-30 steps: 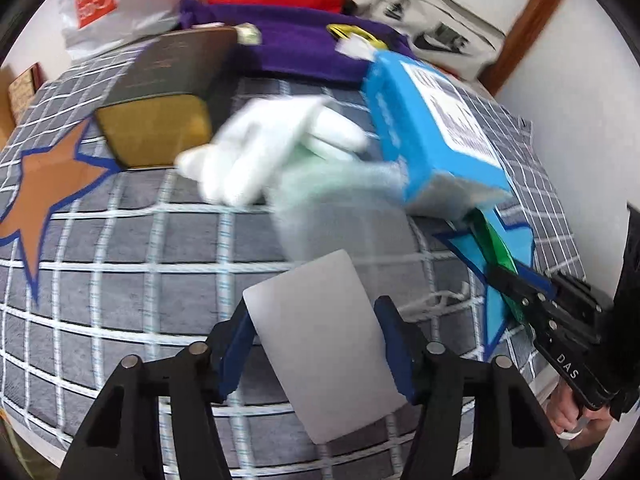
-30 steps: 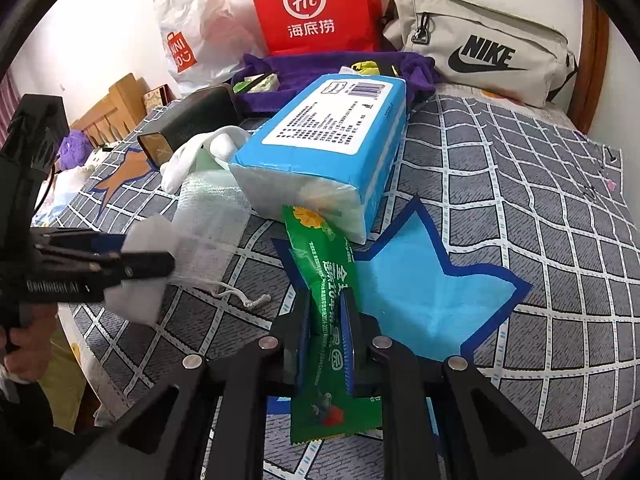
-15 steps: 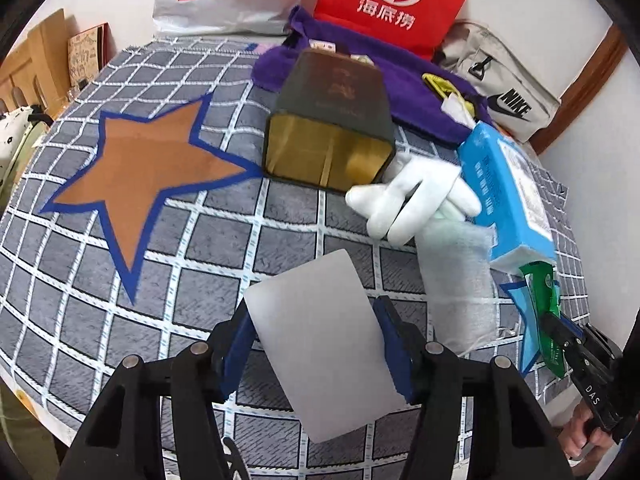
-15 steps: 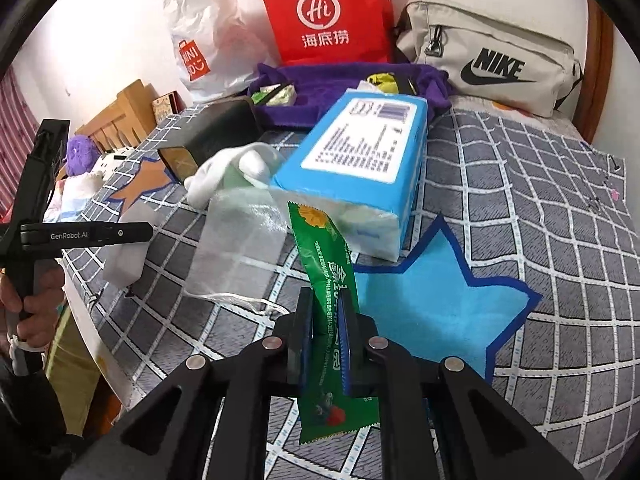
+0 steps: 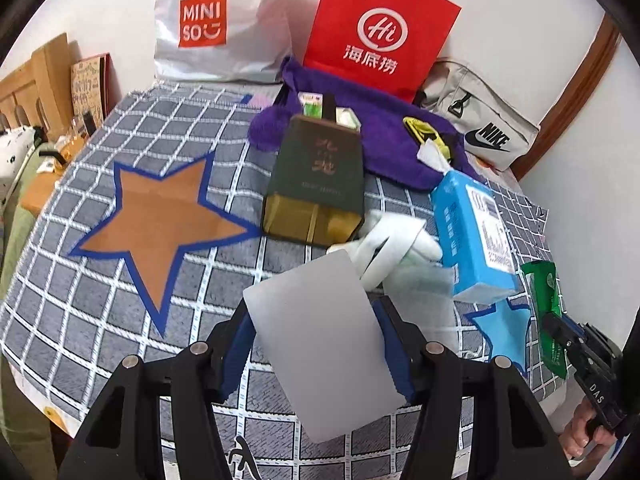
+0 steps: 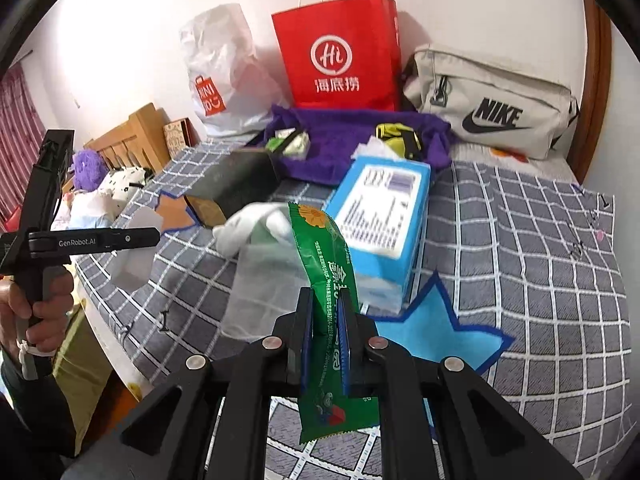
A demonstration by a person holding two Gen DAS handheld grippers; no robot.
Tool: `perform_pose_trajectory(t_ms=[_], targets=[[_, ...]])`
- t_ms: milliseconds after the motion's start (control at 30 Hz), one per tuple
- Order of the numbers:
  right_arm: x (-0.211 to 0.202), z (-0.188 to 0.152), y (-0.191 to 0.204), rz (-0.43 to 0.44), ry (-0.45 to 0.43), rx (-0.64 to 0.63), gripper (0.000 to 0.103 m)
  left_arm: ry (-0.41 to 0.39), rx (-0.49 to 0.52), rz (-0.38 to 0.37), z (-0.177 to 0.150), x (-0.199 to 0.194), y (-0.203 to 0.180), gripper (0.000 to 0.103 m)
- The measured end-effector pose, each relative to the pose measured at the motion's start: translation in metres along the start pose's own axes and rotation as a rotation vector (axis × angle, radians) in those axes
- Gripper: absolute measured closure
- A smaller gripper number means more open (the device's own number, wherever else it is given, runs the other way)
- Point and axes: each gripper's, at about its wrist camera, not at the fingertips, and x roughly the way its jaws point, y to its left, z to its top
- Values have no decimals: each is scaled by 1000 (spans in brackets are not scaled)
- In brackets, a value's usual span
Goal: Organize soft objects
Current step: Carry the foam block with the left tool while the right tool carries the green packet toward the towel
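Note:
My left gripper [image 5: 316,320] is shut on a white sponge block [image 5: 324,344] and holds it above the checked bed cover [image 5: 80,320]. It also shows in the right wrist view [image 6: 132,252]. My right gripper [image 6: 325,312] is shut on a green snack packet [image 6: 328,304], lifted above the blue star patch [image 6: 432,332]; the packet also shows in the left wrist view [image 5: 546,308]. A white glove [image 5: 392,244], a clear mesh pouch [image 6: 264,284] and a blue tissue pack [image 5: 472,232] lie in the middle.
A dark green box [image 5: 320,184] lies by an orange star patch [image 5: 160,216]. A purple cloth [image 5: 380,132], a red paper bag [image 5: 376,28], a white Miniso bag [image 5: 212,20] and a beige Nike bag [image 5: 480,120] stand at the back by the wall.
Both grippers have lifted and drawn back with their loads. The left view has swung left toward the orange star. The green packet has risen off the blue star.

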Motion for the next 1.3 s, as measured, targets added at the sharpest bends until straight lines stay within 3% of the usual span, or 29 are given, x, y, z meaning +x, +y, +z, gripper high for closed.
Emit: perform_pose_trajectory(t_ms=[700, 1300], targets=[[-8, 85, 5, -4, -83, -51, 92, -98, 21, -14, 69, -35, -9, 44], [4, 147, -4, -36, -132, -51, 92, -130, 54, -40, 131, -26, -19, 44]])
